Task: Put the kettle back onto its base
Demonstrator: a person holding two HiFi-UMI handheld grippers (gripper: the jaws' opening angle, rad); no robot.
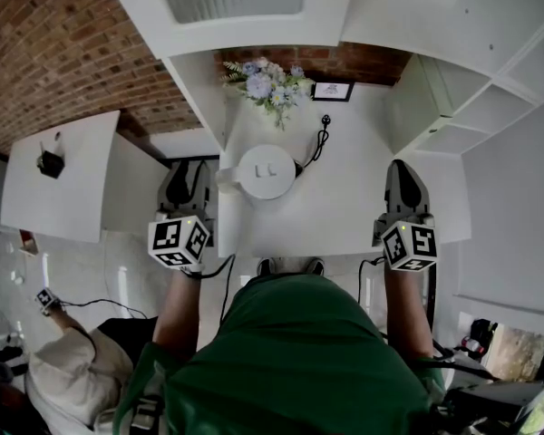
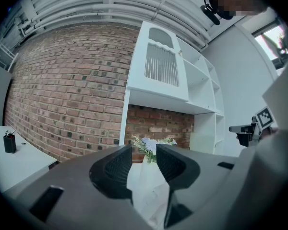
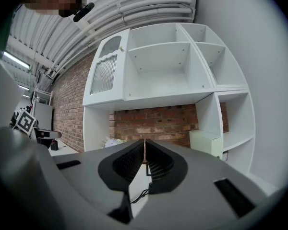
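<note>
Finding: the white kettle [image 1: 266, 172] stands upright on the white counter [image 1: 344, 211], towards its back left, just in front of the flowers [image 1: 267, 84]. No separate base is visible anywhere on the counter. A black cord [image 1: 315, 149] runs out from the kettle's foot to a plug [image 1: 325, 120] lying loose near the back. We therefore judge that the base sits beneath the kettle, though the frames do not show the seating itself.

The left gripper [image 1: 189, 170] is held level at the counter's near left edge, short of the kettle. Its jaws stand apart and clamp nothing, and a white form, probably the kettle, shows beyond the gap. The right gripper [image 1: 404, 172] is held level at the near right edge, well apart from the kettle, with its jaws together and empty.

Assessment: neither gripper holds the kettle, so the placing step appears finished or not begun. We recommend first confirming that the kettle sits flat and centred. If it does not, the left gripper should take the handle and lower the kettle squarely.
</note>
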